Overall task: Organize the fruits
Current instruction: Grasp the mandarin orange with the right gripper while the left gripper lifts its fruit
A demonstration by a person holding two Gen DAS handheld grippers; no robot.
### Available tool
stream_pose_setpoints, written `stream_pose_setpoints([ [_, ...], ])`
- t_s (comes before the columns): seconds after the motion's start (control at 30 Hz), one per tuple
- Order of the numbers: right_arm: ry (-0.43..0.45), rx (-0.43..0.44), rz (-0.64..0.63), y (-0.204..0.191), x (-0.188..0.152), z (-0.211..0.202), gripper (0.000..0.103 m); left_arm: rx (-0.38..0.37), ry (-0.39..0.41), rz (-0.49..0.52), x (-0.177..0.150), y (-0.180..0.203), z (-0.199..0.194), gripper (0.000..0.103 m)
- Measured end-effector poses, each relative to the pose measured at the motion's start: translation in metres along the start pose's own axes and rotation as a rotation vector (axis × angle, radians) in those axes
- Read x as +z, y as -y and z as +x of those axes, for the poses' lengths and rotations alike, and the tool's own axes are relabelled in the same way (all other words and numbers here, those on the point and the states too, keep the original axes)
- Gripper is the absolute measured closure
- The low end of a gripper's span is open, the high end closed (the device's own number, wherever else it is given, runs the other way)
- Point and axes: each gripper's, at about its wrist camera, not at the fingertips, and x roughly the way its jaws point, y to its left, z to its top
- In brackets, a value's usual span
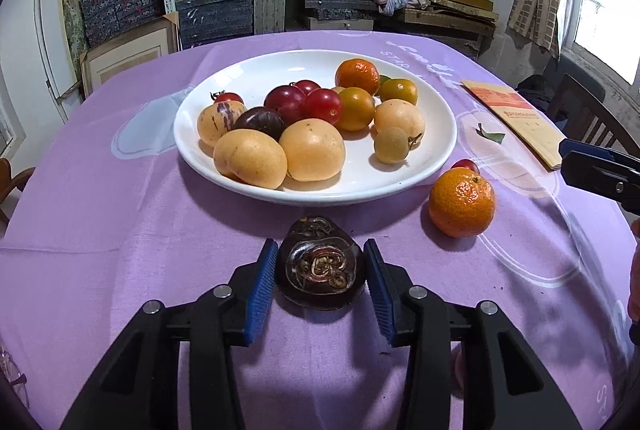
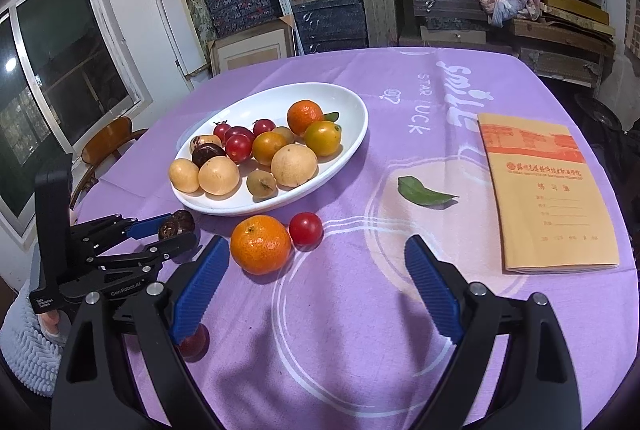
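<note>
one lilac printed tablecloth (image 2: 360,330) covers the whole table, and on it sits a broad white oval ceramic plate (image 1: 400,186) heaped with pale yellow round fruits (image 1: 313,149), small red tomatoes (image 1: 322,105), green-orange citrus and one orange mandarin. a thin tan paper notebook with a red band (image 2: 548,198) lies flat, well apart from the plate. the left black gripper with blue ribbed pads (image 1: 321,282) has its pads on both sides of a dark brown round water chestnut (image 1: 321,270) resting on the cloth just in front of the plate, pressed or nearly pressed to its flanks. the right black gripper with blue pads (image 2: 316,290) stands wide apart with nothing between its pads. a loose orange mandarin (image 2: 261,244) and a small red cherry tomato (image 2: 305,228) touch beside the plate; a green leaf (image 2: 424,193) lies nearby.
</note>
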Motion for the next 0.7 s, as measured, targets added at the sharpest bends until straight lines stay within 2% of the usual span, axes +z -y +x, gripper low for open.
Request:
stream_pose_setpoints([
  [0.23, -0.019, -0.029, -0.055, -0.024, -0.007, 0.017, 0.016, 0.050, 0.025, -0.024, -0.015, -0.011, -0.024, 0.059],
  [0.33, -0.038, -0.073, -0.137, -0.045, -0.012, 0.029, 0.016, 0.044, 0.023, -0.044, -0.016, -0.016, -0.025, 0.059],
  [0.43, -0.061, -0.065, -0.166, -0.060, -0.014, 0.040, 0.030, 0.034, 0.024, -0.043, -0.017, -0.016, -0.027, 0.059],
  [0.5, -0.073, -0.059, -0.178, -0.068, -0.013, 0.047, 0.043, 0.027, 0.021, -0.043, -0.017, -0.015, -0.027, 0.059],
  [0.7, -0.086, -0.084, -0.182, -0.075, -0.013, 0.061, 0.045, 0.007, 0.013, -0.060, -0.016, -0.019, -0.026, 0.059],
])
